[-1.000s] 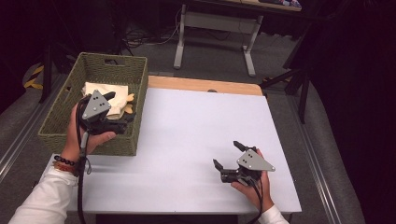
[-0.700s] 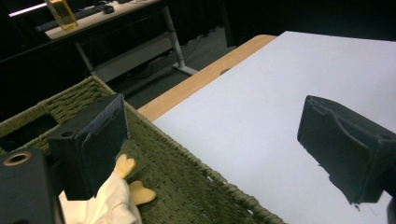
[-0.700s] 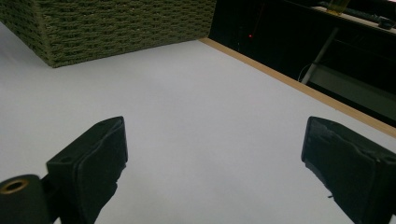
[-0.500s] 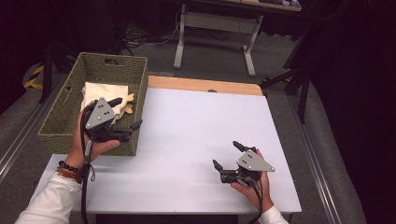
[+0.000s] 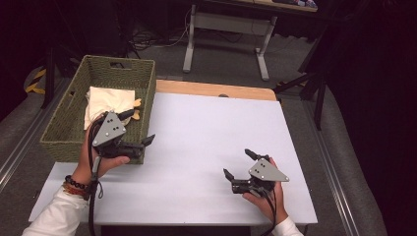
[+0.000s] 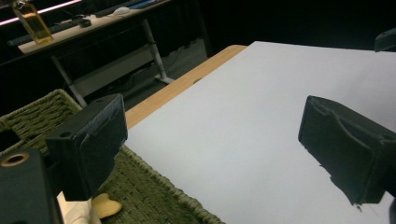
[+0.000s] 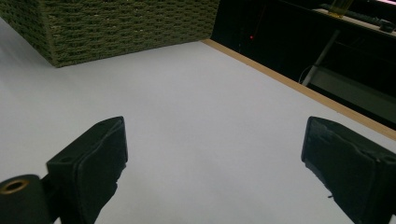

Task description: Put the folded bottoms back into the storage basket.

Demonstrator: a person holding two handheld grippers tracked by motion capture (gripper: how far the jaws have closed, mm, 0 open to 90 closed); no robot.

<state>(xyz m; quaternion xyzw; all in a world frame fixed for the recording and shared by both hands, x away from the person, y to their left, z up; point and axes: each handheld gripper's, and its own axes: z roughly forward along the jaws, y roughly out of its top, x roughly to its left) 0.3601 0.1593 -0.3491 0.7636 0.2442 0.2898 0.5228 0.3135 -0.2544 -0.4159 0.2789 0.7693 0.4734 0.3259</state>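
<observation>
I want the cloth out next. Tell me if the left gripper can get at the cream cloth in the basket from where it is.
Probably yes. The left gripper is open above the near right corner of the basket, and the cream cloth lies uncovered just beyond it.

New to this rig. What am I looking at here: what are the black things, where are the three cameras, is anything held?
No robot arm: a person holds a two-jaw hand gripper in each hand. The high view looks down on the white table. The left gripper is open over the near right corner of the green woven basket, which holds cream cloth. The right gripper is open over bare table. The other two pictures come from cameras on the grippers; the black blocks are their jaws. Both stand wide apart with nothing between them.
</observation>
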